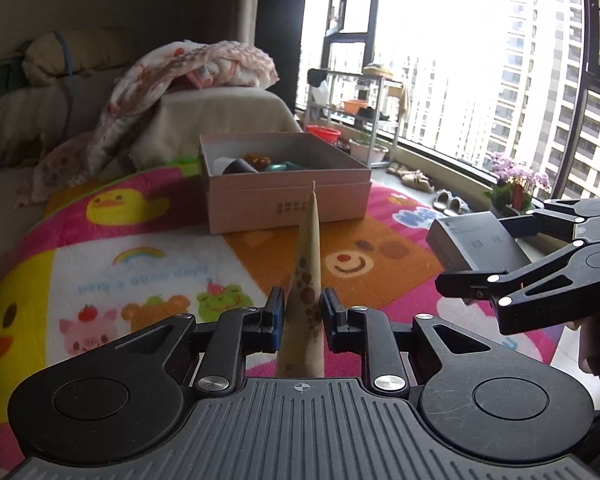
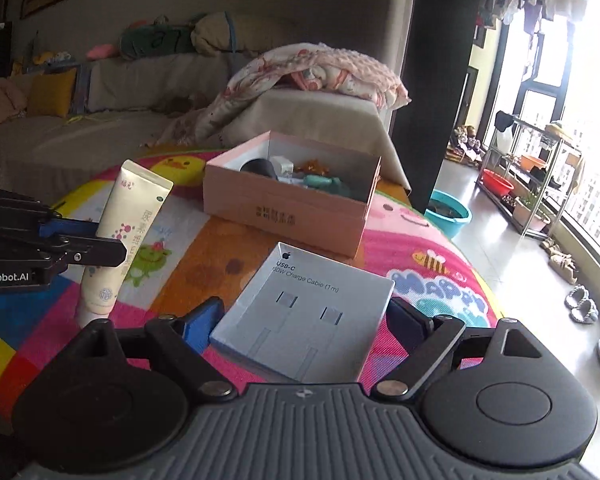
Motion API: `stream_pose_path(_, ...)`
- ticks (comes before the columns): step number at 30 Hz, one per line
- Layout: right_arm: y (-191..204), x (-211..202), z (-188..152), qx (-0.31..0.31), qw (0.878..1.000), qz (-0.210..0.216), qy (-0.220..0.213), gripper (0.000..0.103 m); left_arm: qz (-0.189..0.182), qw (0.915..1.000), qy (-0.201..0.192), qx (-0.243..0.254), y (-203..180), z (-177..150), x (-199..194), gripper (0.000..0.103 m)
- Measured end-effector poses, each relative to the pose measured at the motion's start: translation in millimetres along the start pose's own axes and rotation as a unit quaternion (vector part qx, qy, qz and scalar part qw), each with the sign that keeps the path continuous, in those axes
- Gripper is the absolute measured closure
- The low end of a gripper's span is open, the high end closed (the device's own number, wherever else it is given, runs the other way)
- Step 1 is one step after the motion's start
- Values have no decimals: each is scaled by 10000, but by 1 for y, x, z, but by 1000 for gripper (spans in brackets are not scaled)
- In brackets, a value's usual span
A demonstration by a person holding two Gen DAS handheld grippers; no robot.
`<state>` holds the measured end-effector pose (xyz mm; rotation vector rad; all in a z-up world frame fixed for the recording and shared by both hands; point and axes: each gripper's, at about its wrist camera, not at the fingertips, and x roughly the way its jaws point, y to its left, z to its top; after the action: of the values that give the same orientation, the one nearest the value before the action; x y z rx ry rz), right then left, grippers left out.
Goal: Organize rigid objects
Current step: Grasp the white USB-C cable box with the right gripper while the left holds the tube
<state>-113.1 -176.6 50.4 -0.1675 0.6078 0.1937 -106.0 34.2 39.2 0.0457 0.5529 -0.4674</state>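
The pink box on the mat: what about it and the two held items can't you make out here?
- Pink box, both views: its walls hide most of the contents.
- Tube, left wrist view: seen edge-on, label unreadable; base hidden behind the tongs.
- Cable box, left wrist view: near end hidden by right tongs.

Two black claws [image 1: 299, 312] [image 2: 304, 320], blue-padded fingers [image 2: 202, 322], silver pivot screws, ribbed grey bases, white "enRobot.AI" lettering.
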Motion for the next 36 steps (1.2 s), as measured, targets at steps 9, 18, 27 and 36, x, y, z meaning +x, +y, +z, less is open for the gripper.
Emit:
stream_pose_path(9, 2, 2, -13, 75, 9998, 71, 148, 15, 60, 9992, 383, 127, -9, -16, 15, 77)
stream_pose_path(18, -2, 7, -22, 151, 9991, 104, 369, 15, 177, 9966, 720, 367, -15, -27, 25, 71)
stream_pose_path(27, -2, 8, -26, 146, 9981, 250, 548, 15, -56, 9978, 480, 449, -24, -37, 9, 72)
stream_pose_path(36, -17, 7, 17, 83, 9992, 319, 245, 15, -575, 9967, -103, 571, -15, 58, 19, 74)
